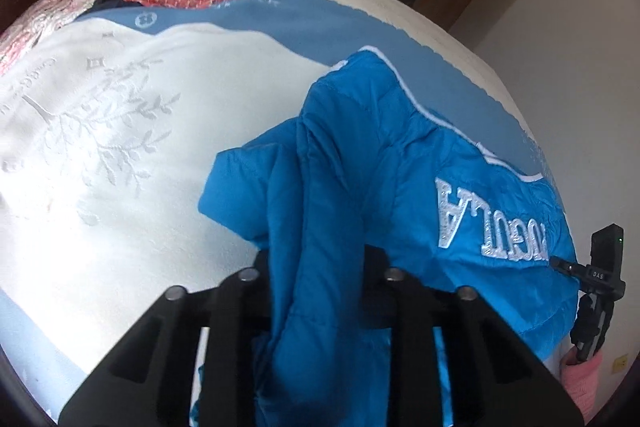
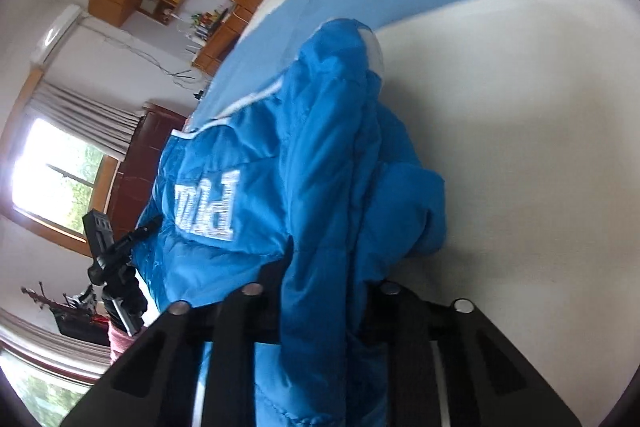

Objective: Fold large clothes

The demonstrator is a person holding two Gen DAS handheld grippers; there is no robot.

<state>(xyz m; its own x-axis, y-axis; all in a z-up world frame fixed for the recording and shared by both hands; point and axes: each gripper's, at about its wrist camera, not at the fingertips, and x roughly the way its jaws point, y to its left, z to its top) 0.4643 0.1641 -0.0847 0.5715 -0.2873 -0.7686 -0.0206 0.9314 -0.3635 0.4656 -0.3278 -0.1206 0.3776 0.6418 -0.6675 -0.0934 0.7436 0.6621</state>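
**Jacket lifted off the bed, fold barely begun**

The bright blue padded jacket [image 1: 360, 167] hangs in the air between the two tools, with its far part draping down onto the white-and-blue bedspread [image 1: 120, 147]. The left hand-held gripper [image 1: 316, 267] is clamped on a bunched ridge of the blue fabric, which fills the gap between its black fingers [image 1: 248, 291] and spills over them toward the camera. The right hand-held gripper [image 2: 324, 287] pinches another thick gather of the same jacket [image 2: 320, 147] in the same way, fabric packed between the jaws. Each tool shows up at the edge of the other's view, so they sit near each other with the lettered panel [image 1: 492, 223] stretched between them.

As a judgement of progress: the garment is held but not laid flat, and no neat crease or stacked layer shows. A sleeve or hem lobe bulges loose on the bedspread side (which part it is I cannot tell). What seems left is nearly everything: spreading the jacket out on the bed, bringing sleeves in, then doubling the body over. The puffy, slippery-looking shell will likely spring open unless pressed down after each fold.
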